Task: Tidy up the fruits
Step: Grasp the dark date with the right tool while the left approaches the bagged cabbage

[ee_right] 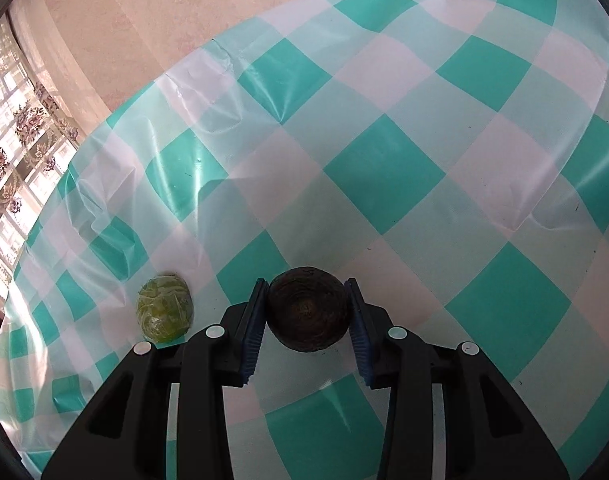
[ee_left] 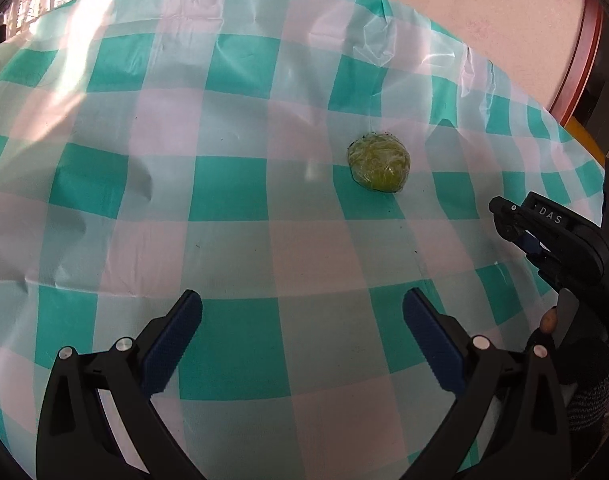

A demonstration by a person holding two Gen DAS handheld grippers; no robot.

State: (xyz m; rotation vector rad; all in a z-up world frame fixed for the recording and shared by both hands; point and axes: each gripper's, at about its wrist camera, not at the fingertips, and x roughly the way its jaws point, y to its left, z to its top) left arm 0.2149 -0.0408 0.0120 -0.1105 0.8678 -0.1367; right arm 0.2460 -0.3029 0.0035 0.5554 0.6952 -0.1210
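The left gripper (ee_left: pixel 302 306) is hovering over the tabletop (ee_left: pixel 232 240) with its two blue-padded fingers (ee_left: pixel 172 344) spread wide and nothing between them. The tabletop is wearing a glossy teal-and-white checked cloth (ee_right: pixel 404 168), creased and catching glare toward the far left. A green fruit wrapped in clear film (ee_left: pixel 379 163) is sitting on the cloth ahead of the left gripper, slightly right of its centre line and well apart from the fingertips. In the left wrist view the right gripper (ee_left: pixel 504 220) is showing at the right edge, seen side-on, its black body marked with the letters DAS; from that angle the fingers cannot be made out clearly. The right wrist view is giving the better look: the right gripper (ee_right: pixel 307 292) is clamping a dark brown round fruit (ee_right: pixel 308 314) between its pads, one blue pad (ee_right: pixel 254 320) pressing on the left side and the other on the right. The dark fruit is sitting near the fingertips; whether it is resting on the cloth or lifted just above it cannot be told. The green wrapped fruit (ee_right: pixel 165 307) is lying on the cloth just beside the right gripper's left finger, apart from the dark fruit. Beyond the far edge of the tabletop a pale wall (ee_right: pixel 144 12) is showing, with a patterned curtain (ee_right: pixel 20 140) at far left.
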